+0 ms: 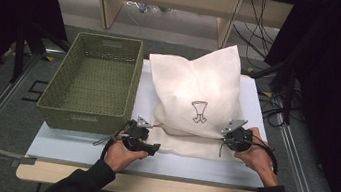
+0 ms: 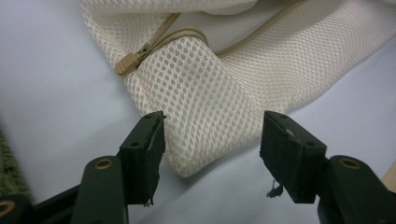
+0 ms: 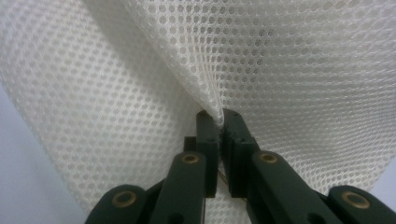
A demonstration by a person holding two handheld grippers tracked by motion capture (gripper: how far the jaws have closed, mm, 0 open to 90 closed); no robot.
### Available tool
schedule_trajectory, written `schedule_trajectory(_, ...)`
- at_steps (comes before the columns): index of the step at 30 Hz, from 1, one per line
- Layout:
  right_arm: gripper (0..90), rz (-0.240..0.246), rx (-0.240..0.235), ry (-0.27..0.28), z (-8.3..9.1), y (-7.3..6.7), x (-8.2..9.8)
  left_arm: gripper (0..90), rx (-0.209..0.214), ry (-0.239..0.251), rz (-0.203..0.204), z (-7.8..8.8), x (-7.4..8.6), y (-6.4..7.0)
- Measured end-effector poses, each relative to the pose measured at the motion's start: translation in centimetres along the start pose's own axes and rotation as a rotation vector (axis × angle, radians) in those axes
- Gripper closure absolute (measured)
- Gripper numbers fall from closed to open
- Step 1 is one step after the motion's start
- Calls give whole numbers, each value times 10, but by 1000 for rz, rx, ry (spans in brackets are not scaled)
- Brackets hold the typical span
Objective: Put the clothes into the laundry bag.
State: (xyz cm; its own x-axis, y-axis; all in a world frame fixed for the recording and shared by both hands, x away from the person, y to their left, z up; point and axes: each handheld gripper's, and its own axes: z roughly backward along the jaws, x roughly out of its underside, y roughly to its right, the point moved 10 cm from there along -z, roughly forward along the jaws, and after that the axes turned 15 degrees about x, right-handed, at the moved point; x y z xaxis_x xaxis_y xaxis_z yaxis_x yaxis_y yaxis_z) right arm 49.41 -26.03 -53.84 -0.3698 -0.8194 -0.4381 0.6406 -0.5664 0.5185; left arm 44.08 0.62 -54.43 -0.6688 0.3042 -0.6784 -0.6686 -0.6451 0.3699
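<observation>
A cream mesh laundry bag (image 1: 198, 92) with a small black emblem lies bulging on the white table top (image 1: 75, 146). Its near left corner (image 2: 201, 121) with a tan zipper pull (image 2: 127, 64) lies between the jaws of my left gripper (image 2: 212, 140), which stand apart with gaps to the fabric, so the pads do not press on it. In the high view the left gripper (image 1: 151, 138) sits at the bag's near left edge. My right gripper (image 3: 219, 123) is shut on a fold of the mesh (image 3: 210, 100), and in the high view it (image 1: 229, 130) is at the bag's near right side.
A green woven basket (image 1: 87, 109) stands at the left of the table, touching or nearly touching the bag's left side. Dark curtains flank the table, and cables lie on the floor at the right. A wooden strip (image 1: 145, 186) edges the table's near side.
</observation>
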Motion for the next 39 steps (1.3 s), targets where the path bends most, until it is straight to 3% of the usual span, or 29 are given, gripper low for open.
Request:
schedule_trajectory(1,853,26,3,16,0,2,-2,380,7,-3,6,-1,0,-1)
schedule_trajectory(2,831,-10,-2,7,2,-1,-2,377,4,-11,4,-3,1,-3)
schedule_trajectory(3,788,-11,18,20,3,1,-4,404,4,-11,4,-3,1,-3)
schedule_trajectory(4,752,-34,32,55,6,1,-10,470,9,-6,-4,-5,1,-3)
schedule_trajectory(5,726,-28,40,81,8,2,-14,512,5,4,3,-5,-1,-4)
schedule_trajectory(6,726,-28,40,81,8,2,-14,586,5,4,3,-5,-1,-4)
schedule_trajectory(7,692,-28,47,107,11,0,-20,586,1,9,-8,-4,-2,-6)
schedule_trajectory(8,650,-48,62,130,15,-3,-27,669,4,12,-11,-4,-3,-7)
schedule_trajectory(11,628,-24,86,181,19,-11,-43,786,3,13,-4,-7,-1,-10)
schedule_trajectory(15,682,9,132,214,23,-18,-60,859,6,7,-30,-6,-1,-6)
schedule_trajectory(17,799,46,137,216,21,-20,-64,867,5,14,-40,-6,-2,-3)
schedule_trajectory(19,880,48,120,197,18,-22,-65,867,6,11,-46,-6,-2,-2)
schedule_trajectory(23,894,43,86,190,24,-22,-61,853,6,10,-54,-2,-1,-4)
schedule_trajectory(26,896,60,44,182,33,-25,-53,788,15,19,-42,2,-2,-3)
schedule_trajectory(28,899,86,24,139,23,-29,-41,712,4,13,-60,7,-2,-4)
schedule_trajectory(30,899,83,18,124,17,-33,-37,694,-2,15,-60,9,-2,-4)
schedule_trajectory(32,900,102,-4,90,5,-38,-30,624,0,14,-45,9,-2,-5)
schedule_trajectory(36,899,82,-3,95,6,-34,-30,546,-11,16,-20,6,1,-9)
schedule_trajectory(39,899,57,-5,90,10,-32,-29,455,-10,-17,7,1,5,-11)
